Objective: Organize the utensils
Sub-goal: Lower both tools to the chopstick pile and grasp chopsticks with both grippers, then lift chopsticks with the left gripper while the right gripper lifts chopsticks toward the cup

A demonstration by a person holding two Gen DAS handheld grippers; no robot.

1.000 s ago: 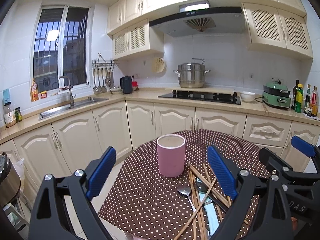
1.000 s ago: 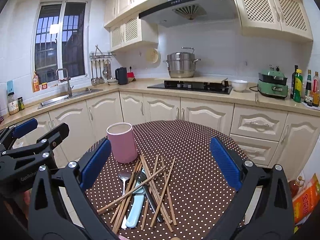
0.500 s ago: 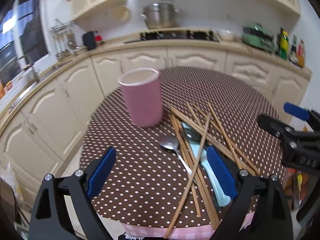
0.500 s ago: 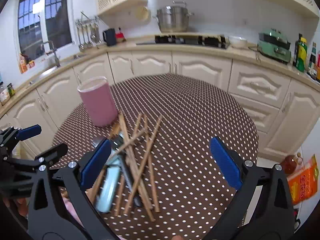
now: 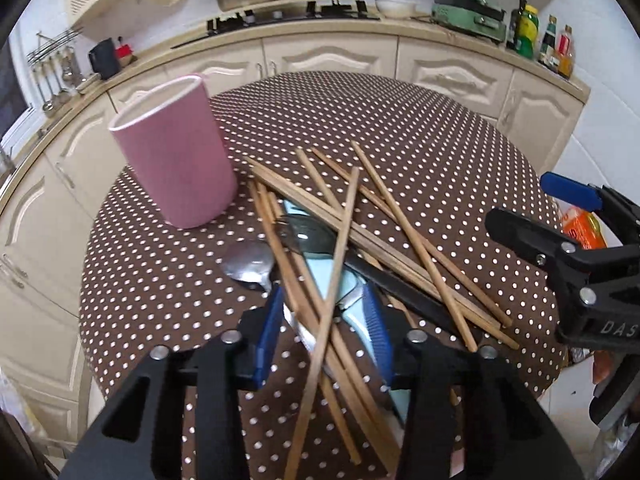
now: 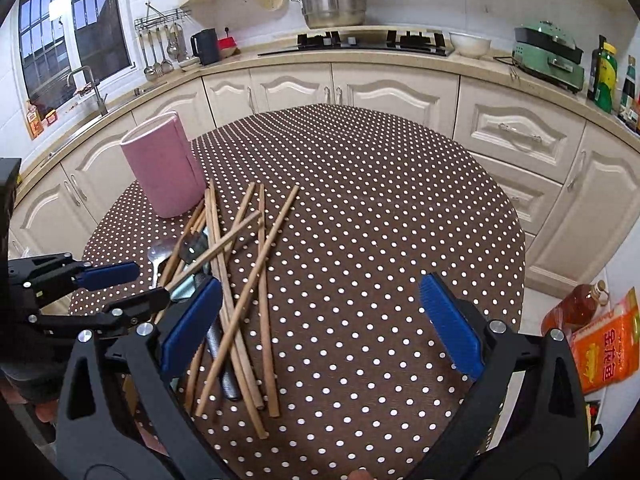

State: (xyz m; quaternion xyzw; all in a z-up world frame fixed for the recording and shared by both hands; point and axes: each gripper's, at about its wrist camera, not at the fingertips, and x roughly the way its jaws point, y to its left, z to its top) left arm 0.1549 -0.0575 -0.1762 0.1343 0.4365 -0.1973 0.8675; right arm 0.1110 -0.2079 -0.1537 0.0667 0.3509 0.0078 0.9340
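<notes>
Left wrist view: left gripper (image 5: 324, 336) low over messy pile of wooden chopsticks (image 5: 352, 248), jaws just been closing, several sticks plus pale blue handled utensil (image 5: 360, 312) between blue pads; can't tell if pads actually bite yet. Steel spoon (image 5: 248, 264) just left of pile. Tall pink cylindrical holder (image 5: 176, 156) upright, far left on brown polka-dot tablecloth (image 5: 420, 152).

Right wrist view: right gripper (image 6: 320, 320) spread wide, nothing in it, above near right side of pile (image 6: 240, 280). Holder (image 6: 162, 164) far left.
</notes>
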